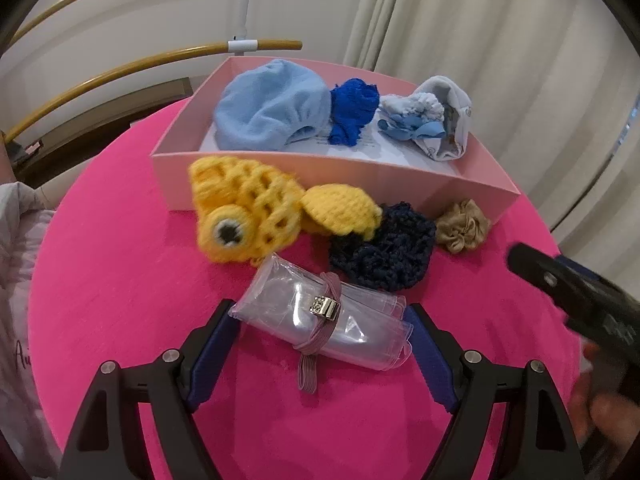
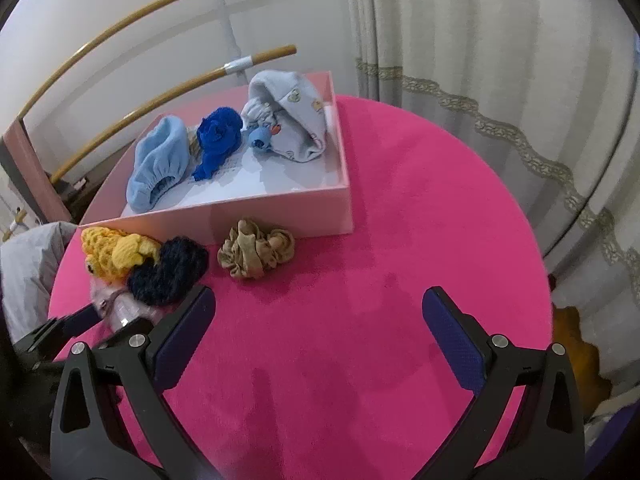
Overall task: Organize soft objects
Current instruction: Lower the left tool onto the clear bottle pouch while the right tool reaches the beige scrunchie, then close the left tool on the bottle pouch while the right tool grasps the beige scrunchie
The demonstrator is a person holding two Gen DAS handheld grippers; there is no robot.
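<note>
A clear plastic pouch point(image 1: 324, 318) wrapped with a mauve elastic band lies on the pink table between the jaws of my open left gripper point(image 1: 320, 328); I cannot tell if the pads touch it. Behind it lie a yellow crochet fish point(image 1: 256, 208), a navy crochet piece point(image 1: 384, 248) and a beige scrunchie point(image 1: 462, 226). The pink box point(image 1: 280, 168) holds a light blue cap point(image 1: 272, 108), a royal blue cloth point(image 1: 352, 112) and a pale baby hat point(image 1: 444, 120). My right gripper point(image 2: 318, 320) is open and empty over bare table, with the scrunchie point(image 2: 256, 254) ahead on its left.
The round table point(image 2: 400, 208) has its edge close on the right, with curtains point(image 2: 500, 60) behind. Wooden rails point(image 2: 140, 92) stand at the back left. Grey fabric point(image 2: 28, 264) hangs off the left side. The left gripper point(image 2: 76, 326) shows at the right wrist view's left edge.
</note>
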